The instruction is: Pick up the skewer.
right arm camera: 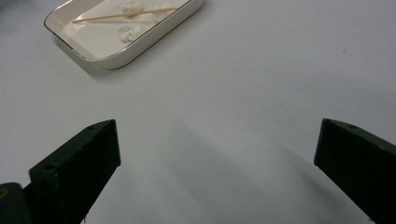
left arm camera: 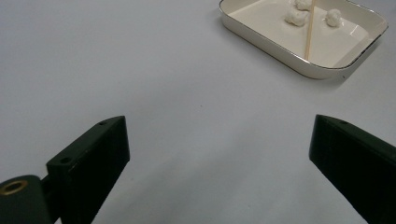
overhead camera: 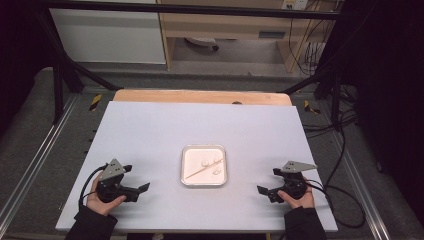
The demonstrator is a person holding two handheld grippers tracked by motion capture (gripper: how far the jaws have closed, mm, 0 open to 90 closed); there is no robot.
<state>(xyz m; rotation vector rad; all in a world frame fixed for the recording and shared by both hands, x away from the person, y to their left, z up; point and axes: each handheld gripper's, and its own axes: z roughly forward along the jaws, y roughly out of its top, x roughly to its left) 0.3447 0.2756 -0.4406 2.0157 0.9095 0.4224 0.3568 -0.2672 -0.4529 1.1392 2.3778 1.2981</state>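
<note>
Nearest the person, the left gripper [overhead camera: 141,190] and right gripper [overhead camera: 263,192] rest on the table [overhead camera: 150,130], one either side of the tray [overhead camera: 203,183], jaws spread wide and empty, both aimed inward, likely poised to reach in. Farther on, inside the tray, the skewer [overhead camera: 202,169] lies slantwise among three white lumps [overhead camera: 206,163], untouched.

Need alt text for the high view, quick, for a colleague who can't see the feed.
A shallow white tray sits mid-table on a pale tabletop, holding a thin wooden stick and a few small white lumps. The left gripper and right gripper rest open either side of it, holding nothing.
</note>
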